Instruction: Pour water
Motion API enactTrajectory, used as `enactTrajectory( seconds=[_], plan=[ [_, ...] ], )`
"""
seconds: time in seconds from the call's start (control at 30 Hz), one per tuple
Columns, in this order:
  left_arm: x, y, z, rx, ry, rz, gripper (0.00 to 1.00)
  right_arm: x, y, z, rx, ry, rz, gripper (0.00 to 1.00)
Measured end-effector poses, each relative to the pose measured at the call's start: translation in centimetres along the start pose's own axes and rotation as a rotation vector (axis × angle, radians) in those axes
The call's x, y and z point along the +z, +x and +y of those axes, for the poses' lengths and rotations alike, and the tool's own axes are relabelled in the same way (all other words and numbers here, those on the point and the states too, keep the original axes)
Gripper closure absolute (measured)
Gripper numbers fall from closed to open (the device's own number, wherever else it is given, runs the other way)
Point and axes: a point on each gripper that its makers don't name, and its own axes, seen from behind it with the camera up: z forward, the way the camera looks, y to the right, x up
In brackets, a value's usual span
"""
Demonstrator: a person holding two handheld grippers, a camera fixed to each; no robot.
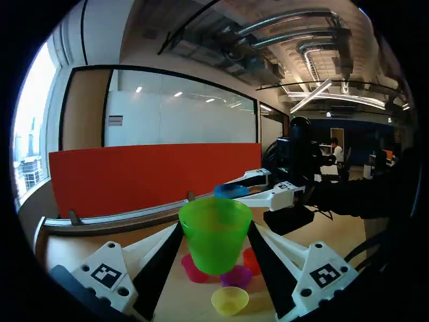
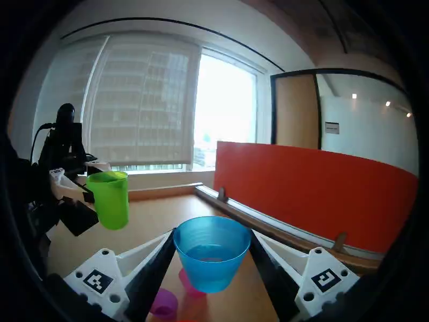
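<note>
In the left gripper view my left gripper [image 1: 215,241] is shut on an upright green cup [image 1: 215,232], held above the table. Beyond it, the right gripper [image 1: 256,189] holds a blue cup [image 1: 231,190] at about the same height. In the right gripper view my right gripper [image 2: 212,260] is shut on that blue cup [image 2: 212,258], upright, with water in its bottom. The green cup [image 2: 110,198] hangs to the left there, in the left gripper [image 2: 80,190]. The two cups are apart.
Small cups stand on the wooden table [image 1: 332,231] under the grippers: pink [image 1: 193,268], purple [image 1: 236,276], yellow [image 1: 229,299] and red [image 1: 251,260]. An orange partition [image 1: 155,174] runs along the table's far edge. A dark sleeve [image 1: 364,196] reaches in from the right.
</note>
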Motion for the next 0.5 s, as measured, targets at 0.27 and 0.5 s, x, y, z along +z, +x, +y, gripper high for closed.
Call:
enactTrajectory(
  seconds=[0.27, 0.5],
  plan=[
    [0.1, -0.1, 0.3, 0.005, -0.003, -0.005, 0.15, -0.1, 1.2, -0.4, -0.086, 0.001, 0.008, 0.06],
    [0.1, -0.1, 0.2, 0.005, -0.002, -0.006, 0.15, -0.4, 2.4, -1.0, -0.137, 0.009, 0.014, 0.06]
  ],
)
